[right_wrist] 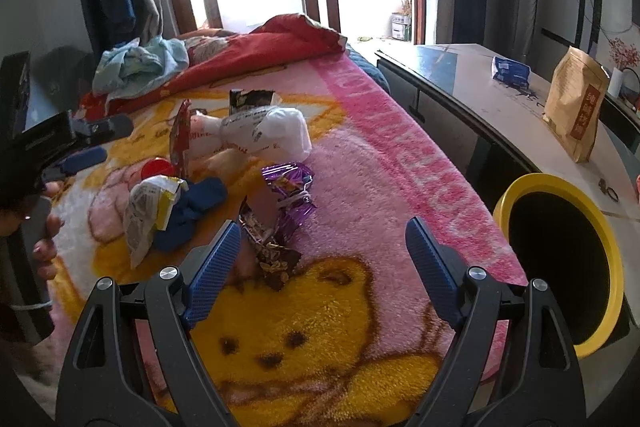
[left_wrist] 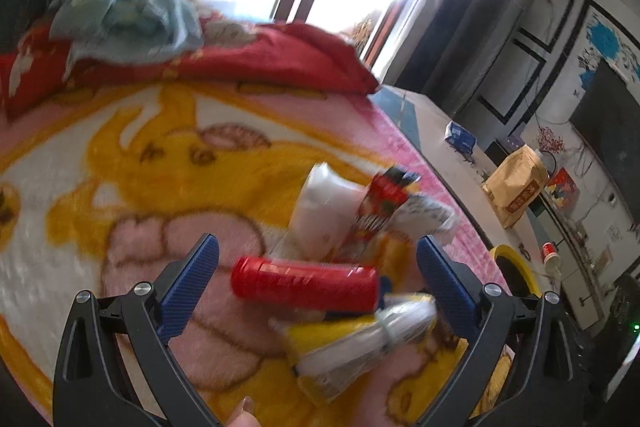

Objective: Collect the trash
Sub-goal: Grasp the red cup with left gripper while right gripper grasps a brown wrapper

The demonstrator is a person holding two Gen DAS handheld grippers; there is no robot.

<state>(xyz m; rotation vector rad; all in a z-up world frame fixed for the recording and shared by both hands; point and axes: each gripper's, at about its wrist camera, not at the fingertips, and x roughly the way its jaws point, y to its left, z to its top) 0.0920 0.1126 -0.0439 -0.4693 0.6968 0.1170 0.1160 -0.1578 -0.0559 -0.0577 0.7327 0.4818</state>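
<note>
The left gripper (left_wrist: 318, 263) stood with jaws wide, bracketing the red plastic bottle (left_wrist: 306, 287) on the pink-and-yellow bear blanket (right_wrist: 360, 147). It could roll away (the right gripper (right_wrist: 323, 251) was empty, jaws spread too).

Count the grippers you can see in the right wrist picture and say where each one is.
2. The right gripper fills the foreground, jaws wide, over the blanket near the brown wrapper. The left gripper enters at the left edge, only partly in view.

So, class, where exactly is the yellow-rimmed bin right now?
In the right wrist view, the yellow-rimmed bin stands at the right, beside the bed's pink blanket edge and below the desk.
</note>
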